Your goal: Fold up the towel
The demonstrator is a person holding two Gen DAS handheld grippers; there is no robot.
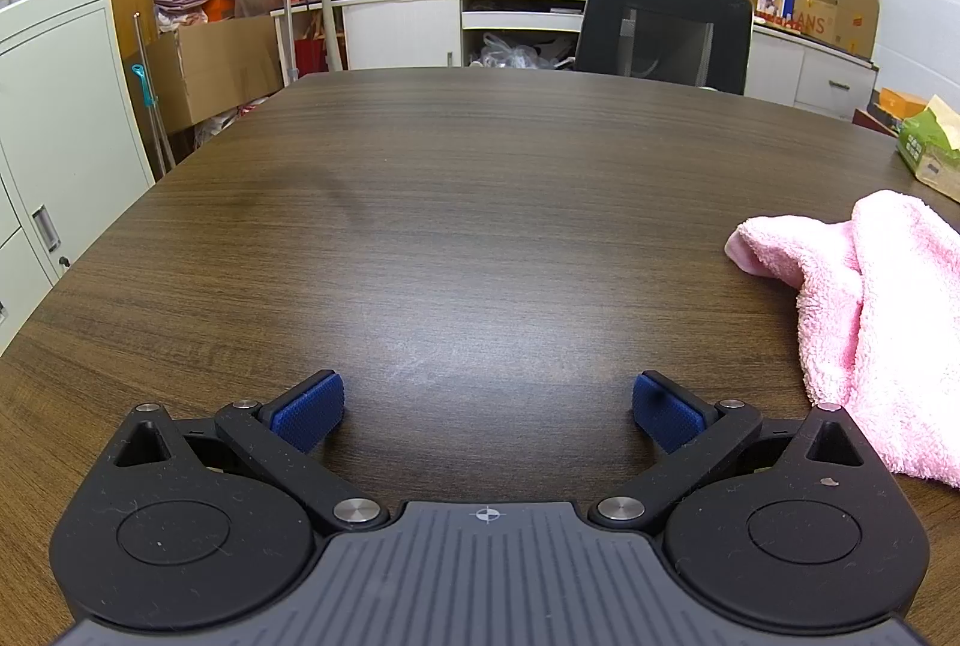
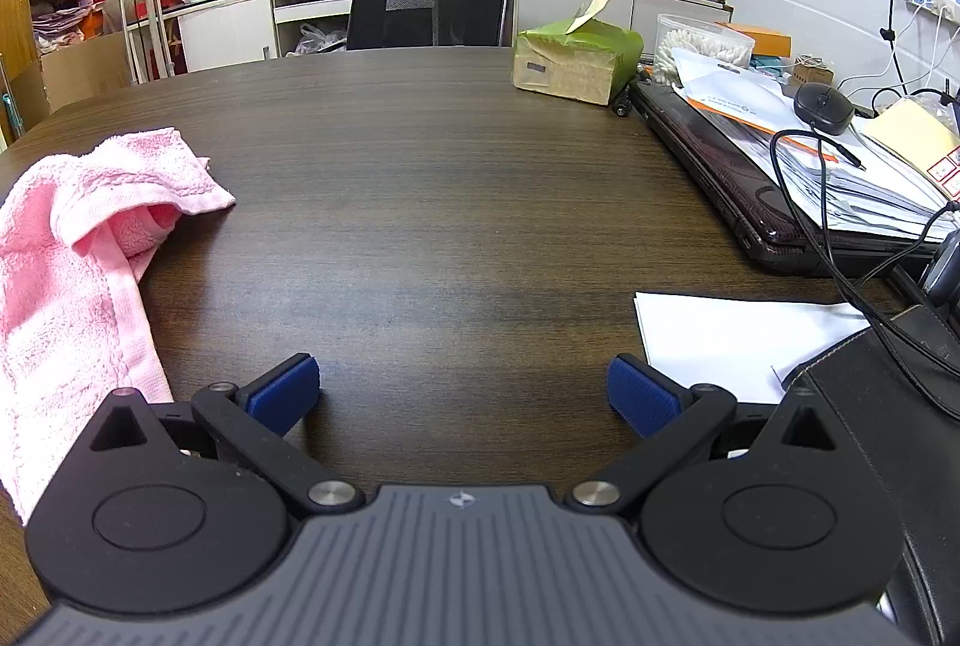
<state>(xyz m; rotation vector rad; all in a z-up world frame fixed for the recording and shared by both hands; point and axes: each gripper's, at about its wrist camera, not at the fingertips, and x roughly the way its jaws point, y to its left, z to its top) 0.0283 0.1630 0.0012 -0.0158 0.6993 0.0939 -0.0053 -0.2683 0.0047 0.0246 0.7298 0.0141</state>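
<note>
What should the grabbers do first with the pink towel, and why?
Probably bring both toward the pink towel, lying crumpled between them on the table. The left gripper and right gripper have open jaws holding nothing, so spreading it flat likely comes first.

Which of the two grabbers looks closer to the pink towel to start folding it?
Neither clearly: the pink towel lies between them, right of the open left gripper and left of the open right gripper.
</note>
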